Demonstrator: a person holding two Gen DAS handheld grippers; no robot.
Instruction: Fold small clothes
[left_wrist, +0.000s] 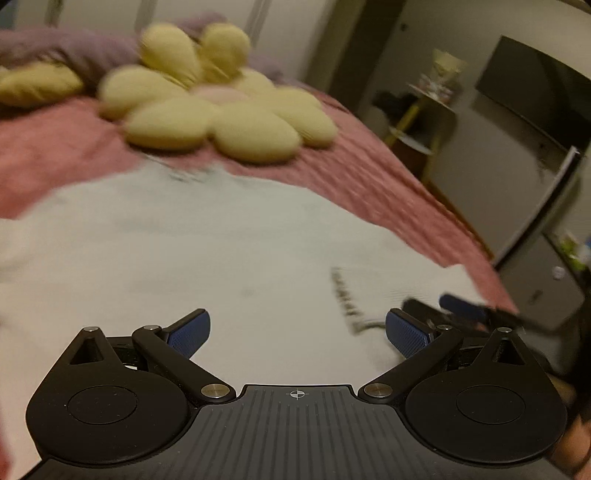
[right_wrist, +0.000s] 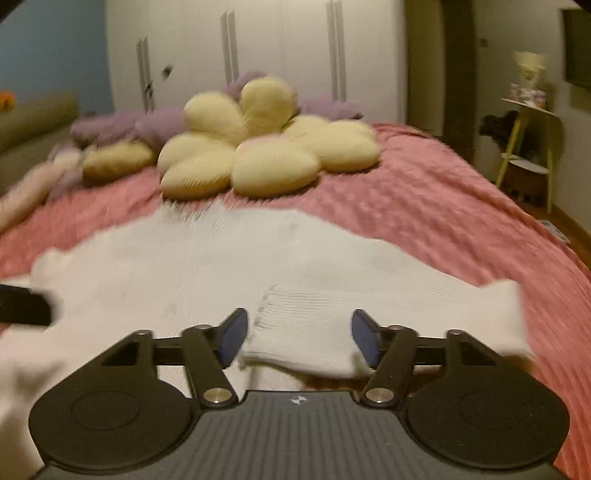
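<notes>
White garment (right_wrist: 207, 266) flat on bed (right_wrist: 443, 221), long axis left-right, this side of flower pillow (right_wrist: 266, 147). Ribbed cuff (right_wrist: 306, 332) folded in on garment, sits dead ahead between fingers of my right claw (right_wrist: 299, 338), wide open, empty. Left claw (left_wrist: 297, 332) also wide open, empty, over garment middle. Right claw nearer cuff, my call: it takes next fold.

Garment: a white ribbed knit garment (right_wrist: 221, 266), spread mostly flat.
Place: on the pink bedspread, filling the middle of both views, its far edge at 12 o'clock just short of the yellow cushion.
Sleeve: a ribbed cuff (right_wrist: 306, 332) folded inward over the body, toward 6 o'clock.
Marking: a dark, blurred line (left_wrist: 345, 295) at 4 o'clock in the left view.
</notes>
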